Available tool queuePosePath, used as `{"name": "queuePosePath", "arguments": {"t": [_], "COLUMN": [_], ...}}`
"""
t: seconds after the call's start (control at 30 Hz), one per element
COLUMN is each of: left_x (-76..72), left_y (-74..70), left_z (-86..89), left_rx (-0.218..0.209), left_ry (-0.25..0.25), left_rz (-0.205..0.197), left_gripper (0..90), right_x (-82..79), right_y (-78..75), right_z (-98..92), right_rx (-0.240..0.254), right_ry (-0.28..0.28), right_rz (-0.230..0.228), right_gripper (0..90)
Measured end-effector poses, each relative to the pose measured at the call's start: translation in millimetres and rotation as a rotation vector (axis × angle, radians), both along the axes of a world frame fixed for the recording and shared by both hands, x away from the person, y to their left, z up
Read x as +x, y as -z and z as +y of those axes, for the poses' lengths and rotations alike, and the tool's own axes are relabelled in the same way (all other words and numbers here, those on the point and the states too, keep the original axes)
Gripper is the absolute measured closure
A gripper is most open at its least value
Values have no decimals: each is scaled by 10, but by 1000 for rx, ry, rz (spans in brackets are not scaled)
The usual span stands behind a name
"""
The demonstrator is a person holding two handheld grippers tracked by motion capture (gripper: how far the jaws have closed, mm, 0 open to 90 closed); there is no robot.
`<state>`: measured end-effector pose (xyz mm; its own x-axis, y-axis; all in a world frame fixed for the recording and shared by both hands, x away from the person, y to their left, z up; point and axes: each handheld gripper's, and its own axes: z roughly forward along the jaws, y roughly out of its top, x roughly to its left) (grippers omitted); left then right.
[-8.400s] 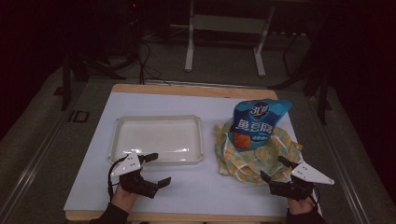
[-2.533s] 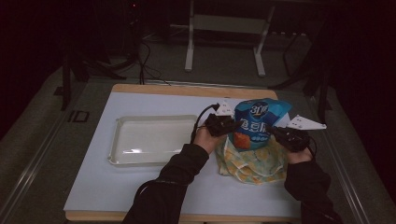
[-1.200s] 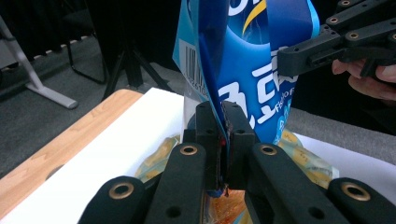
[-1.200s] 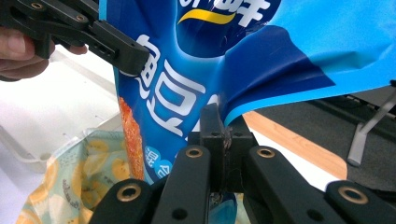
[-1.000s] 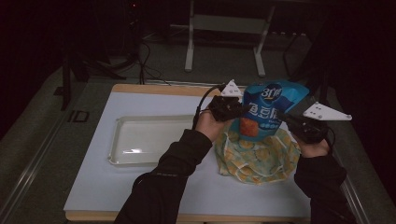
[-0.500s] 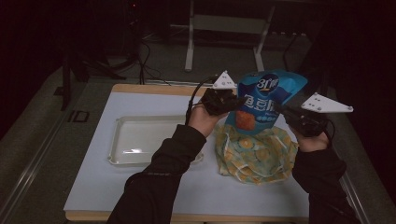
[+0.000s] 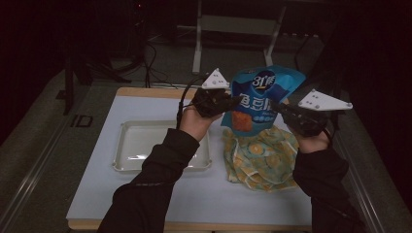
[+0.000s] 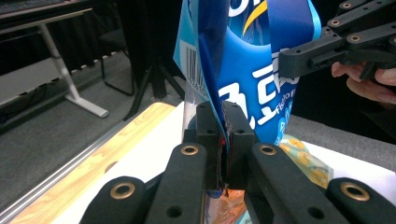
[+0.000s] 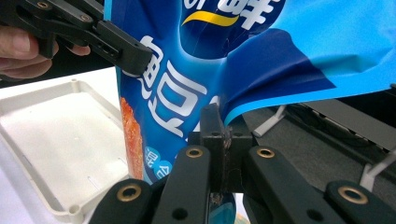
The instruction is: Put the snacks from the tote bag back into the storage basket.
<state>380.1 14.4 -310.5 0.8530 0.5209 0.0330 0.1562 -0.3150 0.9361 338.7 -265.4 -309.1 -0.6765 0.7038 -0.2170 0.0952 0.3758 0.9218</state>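
I have the blue snack bag [image 7: 262, 99] up off the table, pinched on both sides. My left gripper [image 7: 232, 102] is clamped on the bag's left edge, and in the left gripper view its jaws press flat together on the foil [image 8: 224, 126]. My right gripper [image 7: 276, 108] is clamped on the opposite edge; the right gripper view shows the film caught between its jaws [image 9: 224, 130]. The bag hangs upright between them, above the orange-patterned cloth [image 7: 262, 158] it looks to have come from (the cloth lies bunched on the white mat [image 7: 97, 160]). The white tray [image 7: 131, 145] sits to the left, nothing in it. So the pickup is done, I judge. What I reckon is left: carry the bag left over the tray, lower it in, and let go with both grippers.
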Motion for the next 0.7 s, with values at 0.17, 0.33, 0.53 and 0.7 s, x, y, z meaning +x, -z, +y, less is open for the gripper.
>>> {"name": "queuePosePath", "arguments": {"t": [0.17, 0.33, 0.53, 0.7], "left_x": [-41, -88, -131, -192], "left_y": [-5, -3, -6, -15], "left_z": [167, 345, 510, 675], "left_rx": [-7, -6, -13, -13], "left_ry": [-23, -42, -60, -86], "left_rz": [4, 7, 13, 11], "left_gripper": [887, 887, 887, 887], "right_x": [15, 27, 34, 40], "right_y": [-25, -33, -43, -50], "right_z": [162, 330, 491, 659], "right_rx": [-9, -18, -28, -34], "right_ry": [-21, -47, -70, -95], "right_rz": [-1, -4, -5, -11], "right_gripper": [898, 898, 898, 899]}}
